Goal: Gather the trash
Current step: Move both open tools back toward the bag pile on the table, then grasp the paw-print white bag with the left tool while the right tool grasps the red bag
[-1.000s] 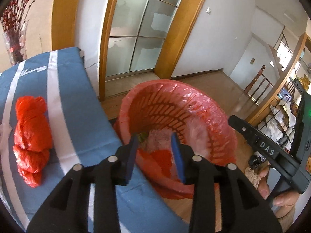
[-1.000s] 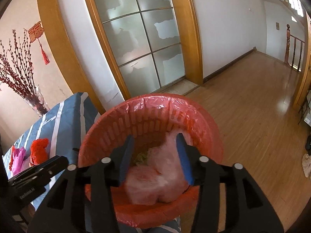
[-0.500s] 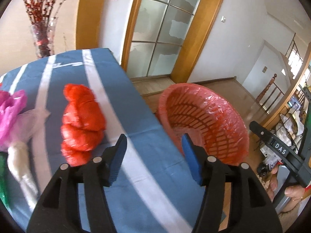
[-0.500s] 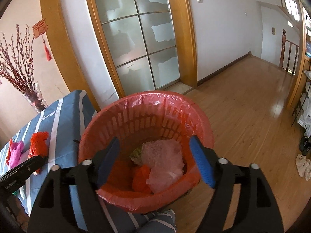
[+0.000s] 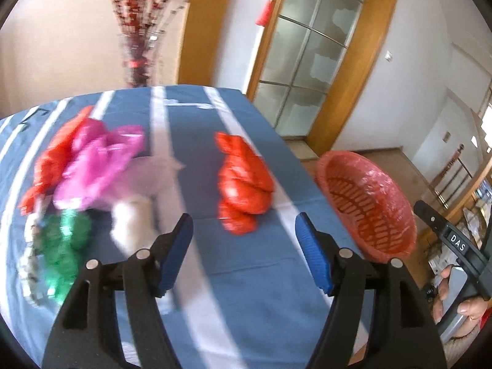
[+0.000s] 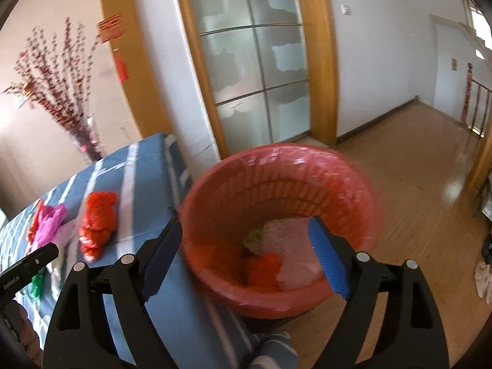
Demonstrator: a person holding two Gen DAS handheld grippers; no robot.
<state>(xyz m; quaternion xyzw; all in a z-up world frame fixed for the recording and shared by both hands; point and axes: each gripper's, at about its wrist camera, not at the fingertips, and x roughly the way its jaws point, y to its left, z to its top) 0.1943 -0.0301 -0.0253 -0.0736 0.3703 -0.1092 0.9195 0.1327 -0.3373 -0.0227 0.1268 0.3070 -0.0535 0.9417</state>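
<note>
item: red bag bundle (image 5: 244, 184), on the blue cloth just ahead of left gripper (image 5: 250, 250), whose empty jaws are opening. likely light, soft, crinkly, slippery; pinch mid-bulge.

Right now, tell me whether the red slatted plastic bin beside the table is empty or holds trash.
Holds trash. The red slatted plastic bin has crumpled clear, orange and greenish bags at its bottom, well below the rim.
</note>
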